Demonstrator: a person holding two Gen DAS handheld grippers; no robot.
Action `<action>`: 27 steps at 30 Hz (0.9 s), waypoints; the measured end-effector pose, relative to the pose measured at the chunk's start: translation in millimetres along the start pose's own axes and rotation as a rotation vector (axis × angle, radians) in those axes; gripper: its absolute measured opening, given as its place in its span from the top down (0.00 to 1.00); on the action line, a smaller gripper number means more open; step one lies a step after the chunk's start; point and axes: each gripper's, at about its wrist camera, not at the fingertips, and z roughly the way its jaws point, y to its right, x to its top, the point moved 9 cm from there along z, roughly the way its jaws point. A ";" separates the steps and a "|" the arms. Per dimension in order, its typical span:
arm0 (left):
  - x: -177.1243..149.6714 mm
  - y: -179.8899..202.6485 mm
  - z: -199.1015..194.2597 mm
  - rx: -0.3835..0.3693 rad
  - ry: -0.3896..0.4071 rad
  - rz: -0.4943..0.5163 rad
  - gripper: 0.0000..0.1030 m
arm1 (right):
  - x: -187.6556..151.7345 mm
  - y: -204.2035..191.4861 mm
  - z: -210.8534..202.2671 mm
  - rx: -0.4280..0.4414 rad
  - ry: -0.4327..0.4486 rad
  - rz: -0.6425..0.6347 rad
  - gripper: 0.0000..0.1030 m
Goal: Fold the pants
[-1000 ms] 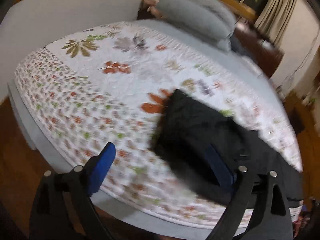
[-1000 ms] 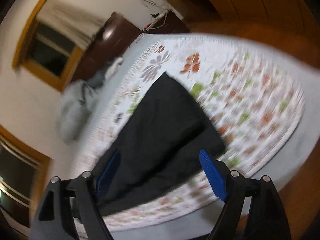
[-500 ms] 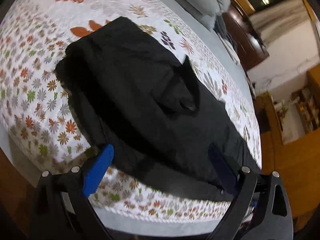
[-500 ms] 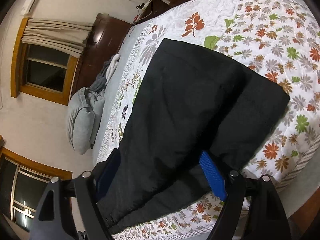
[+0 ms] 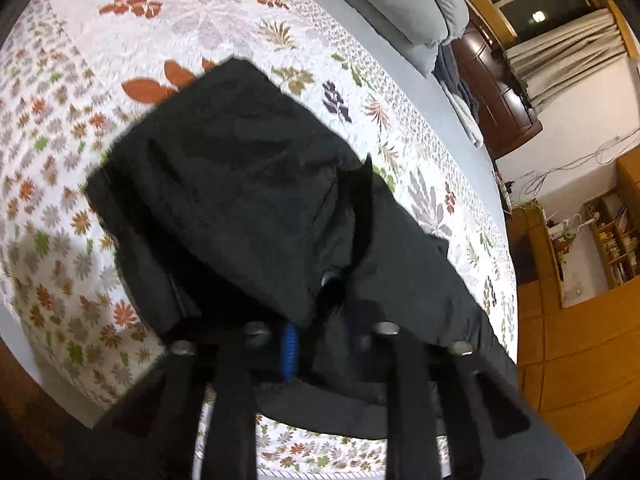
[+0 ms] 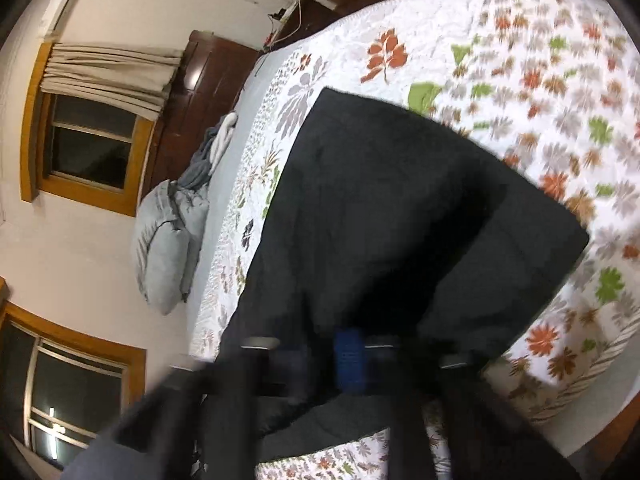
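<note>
1. Left wrist view is showing the left gripper (image 5: 316, 344) with its jaws drawn close together, pinching a fold of the black pants (image 5: 248, 200) near their lower edge.
2. One blue pad (image 5: 289, 350) is peeking out beside the bunched cloth.
3. Right wrist view is showing the right gripper (image 6: 352, 354) likewise narrowed, clamping the pants (image 6: 400, 208) at their near edge, a blue pad (image 6: 349, 354) pressing against fabric.
4. The pants are lying partly folded on the floral quilt (image 5: 240, 20) covering the bed.
5. A grey pillow (image 6: 164, 240) is resting at the bed's head.
</note>
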 end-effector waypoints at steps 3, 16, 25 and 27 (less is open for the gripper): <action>4.2 1.7 -17.7 -0.026 0.002 -0.019 0.94 | -0.7 -13.5 -12.9 -0.020 0.024 -0.073 0.97; -16.3 -42.4 18.8 0.033 -0.114 -0.047 0.94 | -14.2 36.5 -15.7 -0.119 -0.011 -0.067 0.97; -23.5 -25.9 -15.9 0.079 -0.032 0.102 0.17 | 0.7 46.9 -57.3 -0.088 0.050 -0.019 0.80; -20.3 -20.1 -33.2 0.123 0.030 0.174 0.15 | 6.3 46.3 -73.3 -0.103 0.077 -0.032 0.80</action>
